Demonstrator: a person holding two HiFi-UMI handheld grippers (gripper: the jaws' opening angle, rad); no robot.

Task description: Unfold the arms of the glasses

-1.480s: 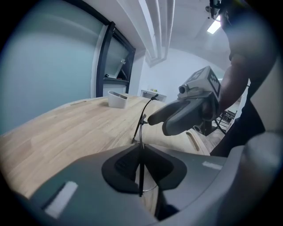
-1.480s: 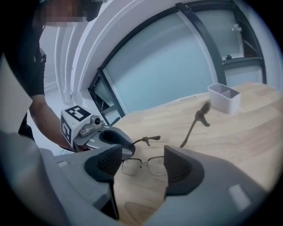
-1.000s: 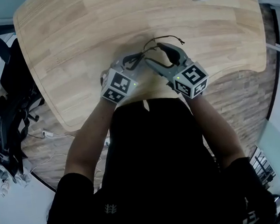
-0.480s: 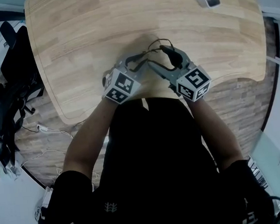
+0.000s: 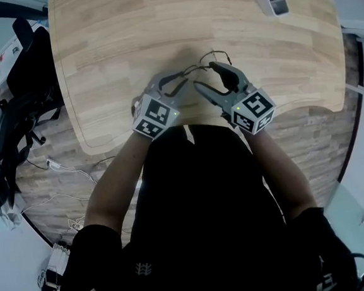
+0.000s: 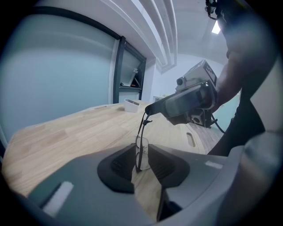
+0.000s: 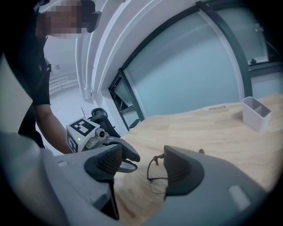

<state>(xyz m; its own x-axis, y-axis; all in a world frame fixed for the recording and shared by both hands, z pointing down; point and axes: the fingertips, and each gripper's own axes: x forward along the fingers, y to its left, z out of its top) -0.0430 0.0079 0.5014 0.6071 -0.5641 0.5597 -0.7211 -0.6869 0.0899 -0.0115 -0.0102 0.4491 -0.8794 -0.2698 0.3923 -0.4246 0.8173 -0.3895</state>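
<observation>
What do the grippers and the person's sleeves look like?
Both the left gripper and right gripper are grey, with dark ribbed pads inside the jaws. Each carries a white cube of black square markers. The person wears short black sleeves.

Head view: even overhead light, table (image 5: 116, 46) moderately bright, with a faint soft shadow on the wood at mid-table. The person's torso (image 5: 200, 203) is near-black, with no detail. Strong fisheye bending; corners vignetted.

Left gripper view: the ceiling light (image 6: 216, 27) glares at top right. The near jaw bodies are soft and out of focus. The glasses (image 6: 140, 154) are thin, probably slightly blurred.

Right gripper view: pale, bright glass wall (image 7: 190, 75) far behind; the rim of the picture is dark.
</observation>
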